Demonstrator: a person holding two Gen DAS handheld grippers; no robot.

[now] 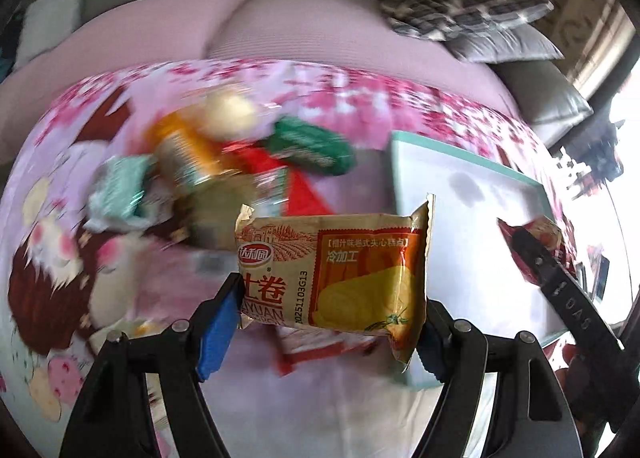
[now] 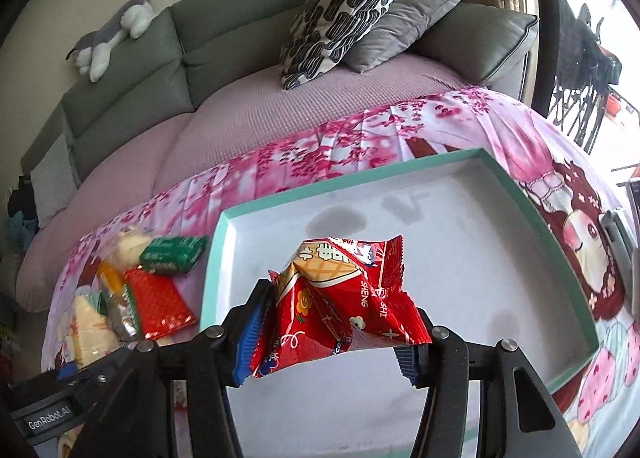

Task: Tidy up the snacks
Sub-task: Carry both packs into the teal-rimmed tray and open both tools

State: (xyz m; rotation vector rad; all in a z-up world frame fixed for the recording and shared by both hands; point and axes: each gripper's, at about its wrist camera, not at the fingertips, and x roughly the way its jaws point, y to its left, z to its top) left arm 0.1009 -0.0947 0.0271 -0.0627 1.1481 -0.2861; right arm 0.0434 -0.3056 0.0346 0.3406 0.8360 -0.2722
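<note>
- Since both grippers already have something clamped, start with what's nearest: the left gripper (image 1: 334,322) has its blue pads pressed on either end of a tan cake-roll packet (image 1: 332,278), held crosswise at lower centre of the left wrist view, up off the cloth.
- That packet looks puffy and light, basically an air pillow with soft cake inside. I'd guess a hard squeeze would flatten it, and the foil film is slick, so gripping near the crimped ends seems safer than the middle.
- The right gripper (image 2: 326,342) is closed on a red wafer snack packet (image 2: 340,298), lower centre of the right wrist view. It's crumpled between the pads and tilted, hanging over the tray.
- Same deal there: light, crinkly, slippery wrapper, and whatever is inside is probably brittle.
- Just behind it is the white tray with a teal rim (image 2: 540,213), holding no snacks so far.
- At middle left of the right view sits the remaining pile: a green packet (image 2: 172,254), a red foil packet (image 2: 158,304), plus pale and orange ones jumbled together, touching and overlapping on the pink floral tablecloth (image 2: 320,153).
- Farthest back, the sofa (image 2: 240,33) with a patterned cushion (image 2: 344,13) and a plush toy (image 2: 112,33) at upper left.
</note>
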